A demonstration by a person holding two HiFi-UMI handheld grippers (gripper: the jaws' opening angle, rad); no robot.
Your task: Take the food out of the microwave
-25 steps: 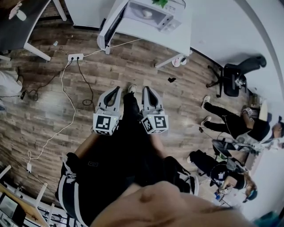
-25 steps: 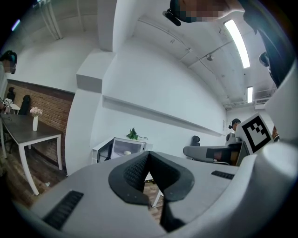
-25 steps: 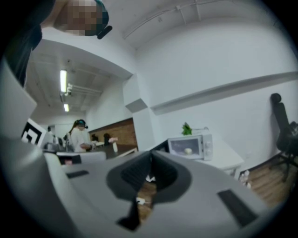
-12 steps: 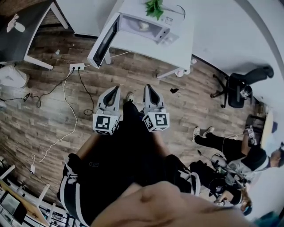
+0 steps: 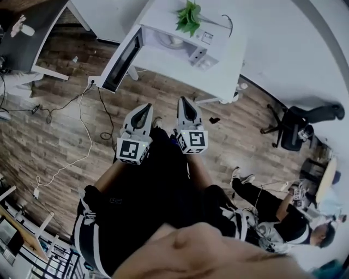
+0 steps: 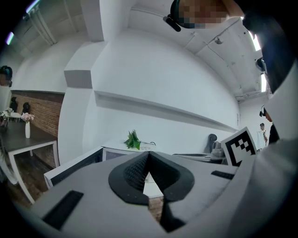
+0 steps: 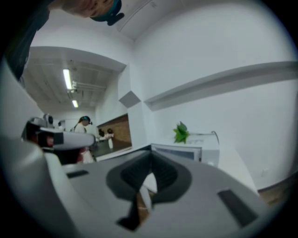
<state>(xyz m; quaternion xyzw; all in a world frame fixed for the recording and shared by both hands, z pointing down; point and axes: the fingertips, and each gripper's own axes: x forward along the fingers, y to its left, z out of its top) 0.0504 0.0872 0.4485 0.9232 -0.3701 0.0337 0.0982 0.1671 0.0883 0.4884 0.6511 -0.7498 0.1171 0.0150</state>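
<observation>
Head view: both tools are held side by side over the person's dark trousers, tips pointing at the microwave [image 5: 203, 42].
Left tool [image 5: 145, 107]: jaws together, nothing between them; the left gripper view shows the pads meeting at the tips.
Right tool [image 5: 184, 101]: jaws together and empty; the right gripper view shows the same closed tips.
Microwave: ahead of both tools and well apart from them, sitting on a white table [image 5: 223, 76].
Door [image 5: 120, 61]: swung fully open, ahead and left of the left tool.
Food: a pale round dish [image 5: 173, 40] inside the open cavity, straight ahead of the tools. I can't make out what is in it.
Plant [image 5: 188, 16]: small and green, on top of the microwave, beyond the dish from the tools.
Floor [image 5: 65, 136]: wood planks under and around the tools.
Power strip [image 5: 91, 82]: on the floor ahead-left of the left tool, near the door's lower edge, with cables trailing away from it.
Office chair [image 5: 297, 128]: black, off to the right of the right tool, well apart.
Person [image 5: 278, 218]: seated on the floor, behind and right of the right tool.
</observation>
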